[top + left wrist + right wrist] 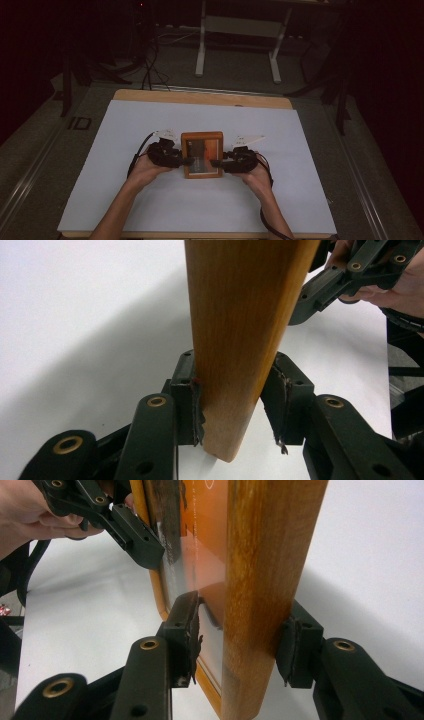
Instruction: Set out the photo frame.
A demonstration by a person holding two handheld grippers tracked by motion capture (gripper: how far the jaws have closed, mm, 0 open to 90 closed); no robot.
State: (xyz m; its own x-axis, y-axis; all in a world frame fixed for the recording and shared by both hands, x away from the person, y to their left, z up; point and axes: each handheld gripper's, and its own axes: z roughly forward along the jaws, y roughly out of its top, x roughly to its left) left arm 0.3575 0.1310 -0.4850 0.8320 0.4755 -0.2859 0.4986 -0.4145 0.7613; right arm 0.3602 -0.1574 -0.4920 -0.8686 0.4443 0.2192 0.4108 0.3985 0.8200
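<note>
The left fingers (235,405) straddle the frame's (202,154) left edge: one pad (196,407) touches the wood, while the other pad (281,405) stands just off it with a sliver of white showing between, so whether they truly clamp is hard to tell. The right fingers (240,645) sit narrow around the frame's right edge, one pad on the glass front and the other against the wooden back, gripping it. In the high view the two grippers, left (186,161) and right (216,163), meet the frame from either side at about mid-height, and the hands behind them hide much of the black bodies. The frame stands near the middle of the white bench (150,200), toward the near side, its glass showing an orange picture whose detail is too dim and reflective to make out. Its top is cut off in both gripper views. The floor beyond the bench is dark, with a white stand (239,40) at the far side.
</note>
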